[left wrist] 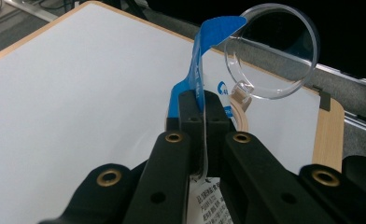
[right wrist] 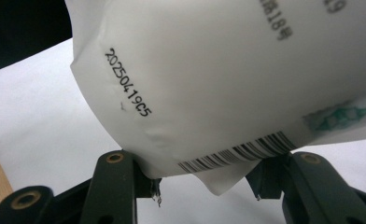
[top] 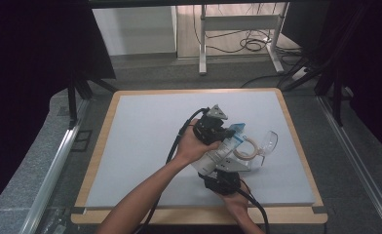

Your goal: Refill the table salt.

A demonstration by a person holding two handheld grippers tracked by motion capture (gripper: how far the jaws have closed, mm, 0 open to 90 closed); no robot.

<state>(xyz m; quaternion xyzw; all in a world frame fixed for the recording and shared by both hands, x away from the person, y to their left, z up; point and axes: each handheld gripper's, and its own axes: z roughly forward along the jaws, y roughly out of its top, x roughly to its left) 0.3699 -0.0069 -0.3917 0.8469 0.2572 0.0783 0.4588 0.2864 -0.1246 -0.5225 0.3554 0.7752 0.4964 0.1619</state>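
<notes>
We see L gripper point(left wrist: 202, 109) clenched on pouch's blue top point(left wrist: 197, 74), R gripper point(right wrist: 204, 179) clamping pouch point(right wrist: 228, 79) base, prob to tear it open

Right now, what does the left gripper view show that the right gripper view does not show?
The left gripper view shows the left gripper shut on the pouch's blue edge, with a clear glass and a wooden ring beyond. The right gripper view shows the right gripper clamping the pouch's white end, with a printed code and barcode. Both share the pouch and the white table mat.
</notes>
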